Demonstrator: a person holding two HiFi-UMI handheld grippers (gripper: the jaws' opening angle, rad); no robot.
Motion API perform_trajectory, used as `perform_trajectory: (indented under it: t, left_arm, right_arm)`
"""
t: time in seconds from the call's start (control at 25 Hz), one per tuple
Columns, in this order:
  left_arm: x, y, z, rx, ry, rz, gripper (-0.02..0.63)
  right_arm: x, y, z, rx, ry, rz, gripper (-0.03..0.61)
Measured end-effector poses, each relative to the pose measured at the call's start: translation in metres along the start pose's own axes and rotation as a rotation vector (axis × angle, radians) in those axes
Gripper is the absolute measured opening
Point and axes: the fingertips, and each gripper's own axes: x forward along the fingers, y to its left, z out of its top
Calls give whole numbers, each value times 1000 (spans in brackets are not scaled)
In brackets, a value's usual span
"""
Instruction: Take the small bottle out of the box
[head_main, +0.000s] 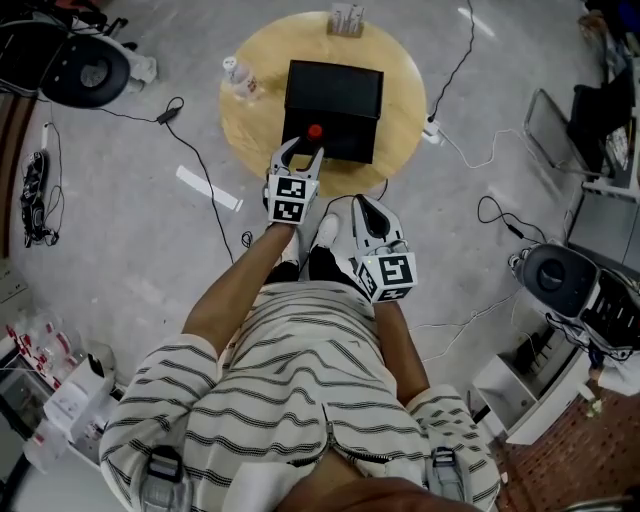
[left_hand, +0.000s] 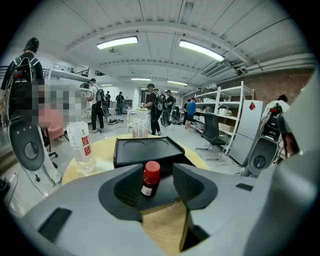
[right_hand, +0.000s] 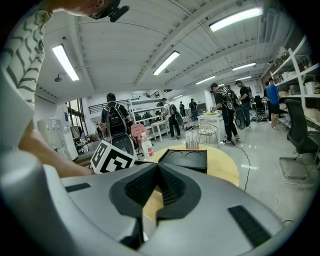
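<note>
The small bottle (head_main: 314, 131), dark with a red cap and a white label, stands upright on the near black part of the black box (head_main: 333, 90) on the round wooden table (head_main: 400, 110). My left gripper (head_main: 305, 148) is open around it. In the left gripper view the bottle (left_hand: 150, 177) stands between the two jaws with a gap on each side, and the pads do not touch it. My right gripper (head_main: 358, 205) hangs lower, off the table's near edge close to the person's body. It is shut (right_hand: 157, 172) with nothing in it.
A clear plastic water bottle (head_main: 240, 78) stands at the table's left edge. A small rack of tubes (head_main: 346, 20) sits at the far edge. Cables and a power strip (head_main: 432, 130) lie on the floor around the table. People stand far back in the room.
</note>
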Motion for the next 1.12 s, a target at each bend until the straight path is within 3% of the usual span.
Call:
perform_trajectory:
  t: [1.12]
  left_arm:
    - [52, 11, -19, 50, 66, 34, 178]
  right_arm:
    - [2, -14, -6, -15, 33, -21, 18]
